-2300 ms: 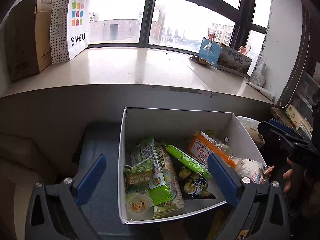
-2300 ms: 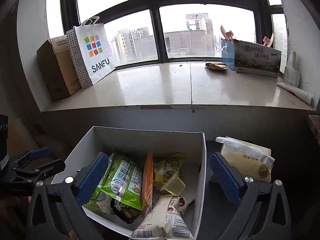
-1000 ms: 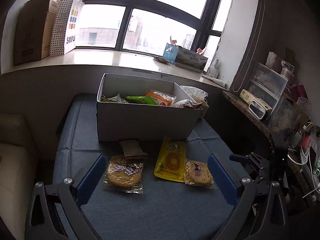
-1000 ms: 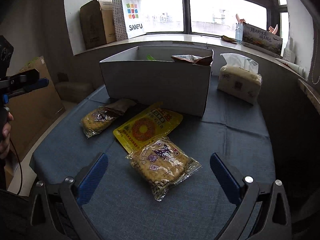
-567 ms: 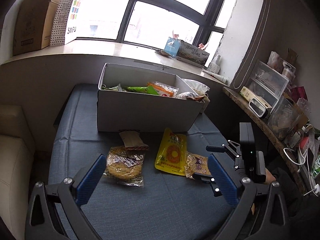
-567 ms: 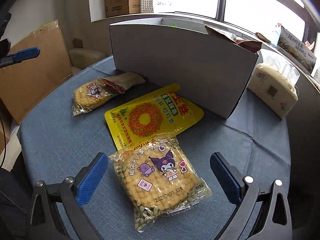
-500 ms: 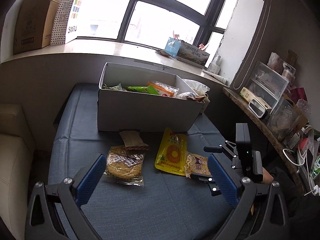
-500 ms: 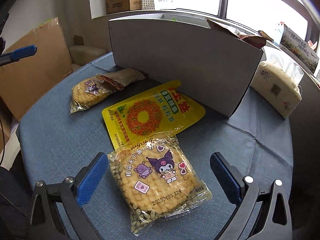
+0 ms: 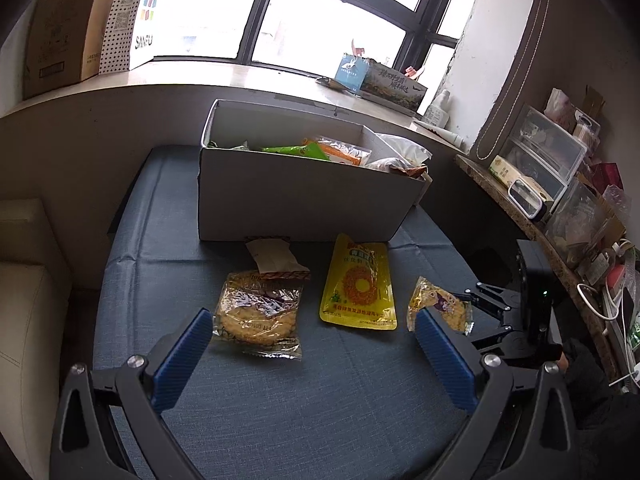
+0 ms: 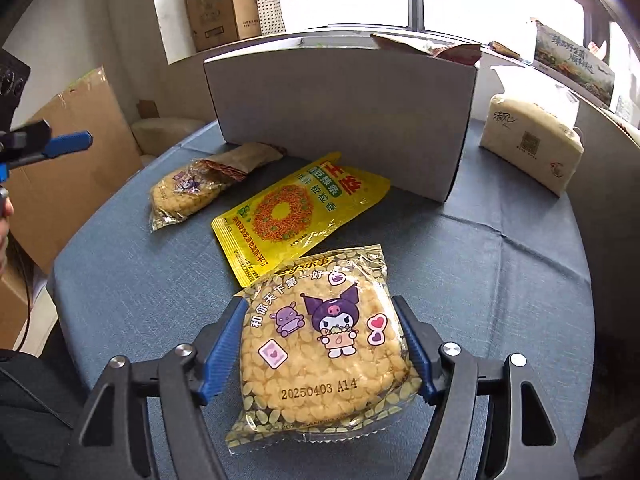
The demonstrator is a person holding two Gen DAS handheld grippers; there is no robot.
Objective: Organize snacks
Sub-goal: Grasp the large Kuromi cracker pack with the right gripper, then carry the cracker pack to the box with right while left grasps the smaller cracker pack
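Closing in since half a second ago, the right hand-held gripper [image 10: 322,344] now pinches the corn cracker packet [image 10: 324,348] on the desk [image 10: 500,272]; squeeze gently, lift level toward the box [image 10: 340,116].

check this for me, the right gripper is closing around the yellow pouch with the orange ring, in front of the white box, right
Not the yellow pouch. The right wrist view shows the right gripper, jaws just closing, around the cartoon-printed puffed snack pack, in front of the white box.
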